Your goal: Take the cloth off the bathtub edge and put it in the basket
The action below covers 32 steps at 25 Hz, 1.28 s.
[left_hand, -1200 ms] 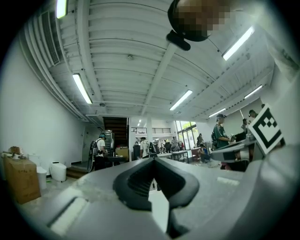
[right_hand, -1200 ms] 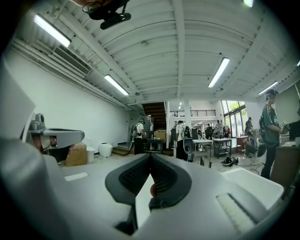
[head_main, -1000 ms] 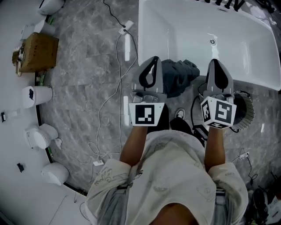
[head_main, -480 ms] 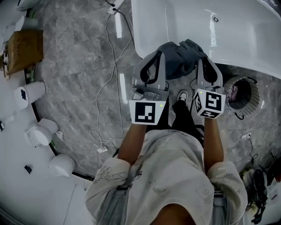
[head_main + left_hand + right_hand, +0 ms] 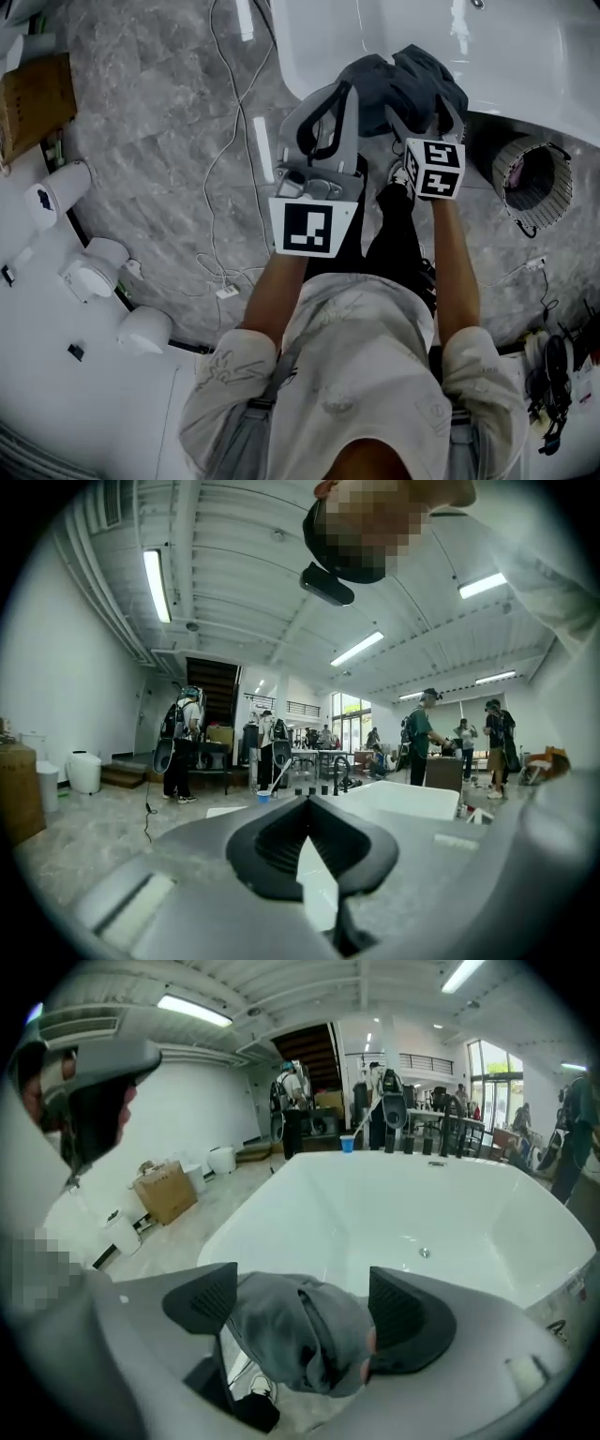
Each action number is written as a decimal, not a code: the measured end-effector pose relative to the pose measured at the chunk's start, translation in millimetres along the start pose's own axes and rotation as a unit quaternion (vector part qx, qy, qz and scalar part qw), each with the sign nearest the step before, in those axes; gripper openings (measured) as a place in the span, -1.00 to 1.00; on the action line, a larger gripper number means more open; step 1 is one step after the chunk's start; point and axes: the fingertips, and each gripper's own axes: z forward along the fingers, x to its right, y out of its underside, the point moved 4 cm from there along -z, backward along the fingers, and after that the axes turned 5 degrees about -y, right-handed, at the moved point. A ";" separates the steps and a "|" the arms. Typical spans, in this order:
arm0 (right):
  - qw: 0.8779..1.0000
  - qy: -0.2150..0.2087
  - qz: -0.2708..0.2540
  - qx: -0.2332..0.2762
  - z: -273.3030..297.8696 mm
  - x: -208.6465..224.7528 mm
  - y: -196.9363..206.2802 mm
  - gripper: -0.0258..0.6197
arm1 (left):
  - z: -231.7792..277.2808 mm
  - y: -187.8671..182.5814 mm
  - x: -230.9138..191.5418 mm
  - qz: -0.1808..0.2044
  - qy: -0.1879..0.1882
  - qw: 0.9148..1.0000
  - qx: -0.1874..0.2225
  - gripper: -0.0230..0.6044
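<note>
From its own view, the right gripper [image 5: 302,1314] straddles the grey cloth [image 5: 291,1335] on the tub edge [image 5: 234,1230]. Its fingers [image 5: 405,1314] have just been opening and are not clamped. Only the head view shows the basket [image 5: 555,199] on the floor [image 5: 169,141]. The left gripper [image 5: 307,801] is closed and empty.

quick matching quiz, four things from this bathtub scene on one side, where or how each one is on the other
Things:
1. cloth
2. basket
3. cardboard box
4. left gripper

Place or state:
a. on the floor, far left in the head view
b. draped over the bathtub edge
c. jaws together, nothing between them
d. on the floor at the right, beside the bathtub

Pairs: 1-b, 2-d, 3-a, 4-c
</note>
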 end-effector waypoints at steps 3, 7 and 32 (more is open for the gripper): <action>0.999 0.010 0.009 -0.041 25.4 8.7 25.7 0.59 | 3.9 11.9 -0.6 -0.007 0.009 1.000 -0.010 -0.93; 0.996 0.027 0.016 -0.082 49.1 22.6 48.9 0.72 | 8.3 26.4 -2.5 -0.015 0.015 1.000 -0.021 -0.93; 0.994 0.046 -0.035 -0.092 54.0 17.1 71.8 -0.55 | 10.2 24.2 -1.5 -0.023 0.021 0.999 -0.031 -0.93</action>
